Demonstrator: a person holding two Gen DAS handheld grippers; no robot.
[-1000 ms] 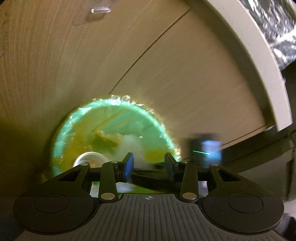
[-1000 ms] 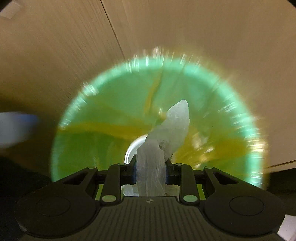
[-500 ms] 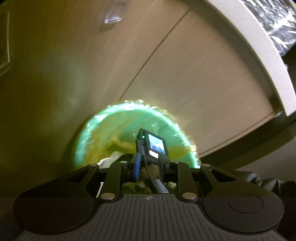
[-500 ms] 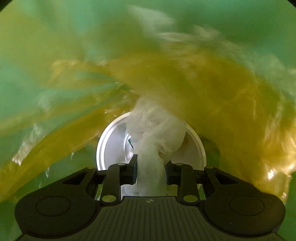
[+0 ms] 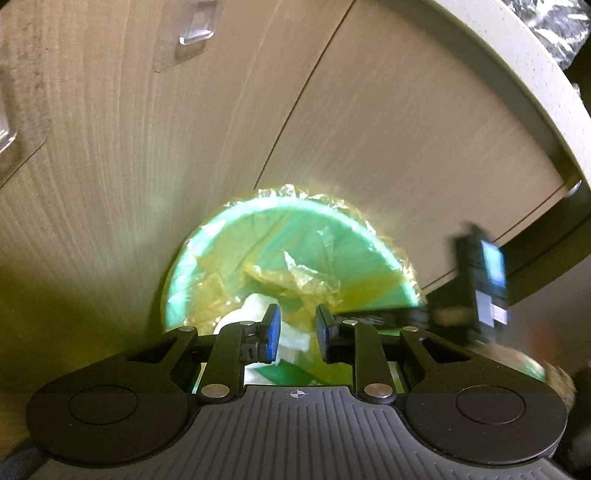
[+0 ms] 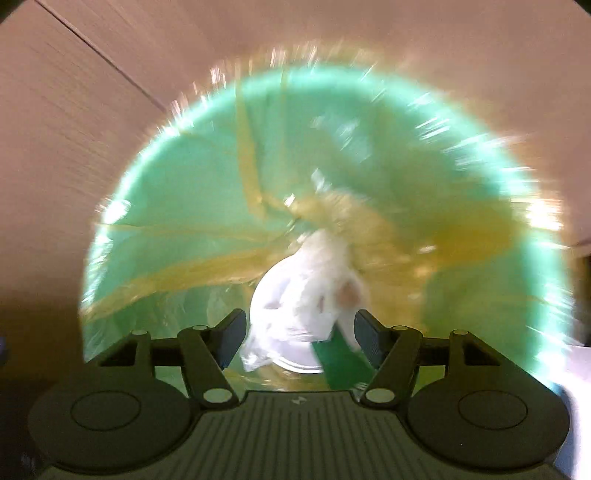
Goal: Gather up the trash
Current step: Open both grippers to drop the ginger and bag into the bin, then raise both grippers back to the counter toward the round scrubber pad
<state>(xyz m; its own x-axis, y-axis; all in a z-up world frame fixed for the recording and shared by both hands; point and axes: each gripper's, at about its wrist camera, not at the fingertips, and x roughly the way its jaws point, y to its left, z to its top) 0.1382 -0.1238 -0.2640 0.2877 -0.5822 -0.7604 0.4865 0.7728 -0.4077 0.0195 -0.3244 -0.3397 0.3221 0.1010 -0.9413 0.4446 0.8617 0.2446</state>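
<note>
A round green bin [image 5: 373,236] [image 6: 155,206] lined with a crinkled yellow bag [image 5: 295,277] stands against a wooden cabinet. In the right wrist view my right gripper [image 6: 299,334] hangs over the bin's mouth with its jaws opening wide. A crumpled white wad [image 6: 314,291] lies below and between them, touching neither pad, on a pale round disc [image 6: 299,363] in the bin. My left gripper [image 5: 298,328] hovers at the near rim, its blue pads [image 5: 274,332] a narrow gap apart, with only liner seen through the gap. The right hand's blurred housing [image 5: 480,280] shows to its right.
Pale wood cabinet doors [image 5: 388,147] with a vertical seam rise behind the bin. Clear stick-on hooks [image 5: 194,35] sit on the left door. A light counter edge [image 5: 517,62] and crumpled foil [image 5: 565,26] lie at the upper right. A dark green scrap [image 6: 336,360] lies in the bin.
My right gripper dipped deep into the bin holding the white wad, then rose and spread its jaws, leaving the wad inside. The left jaws narrowed and the left view rolled.
</note>
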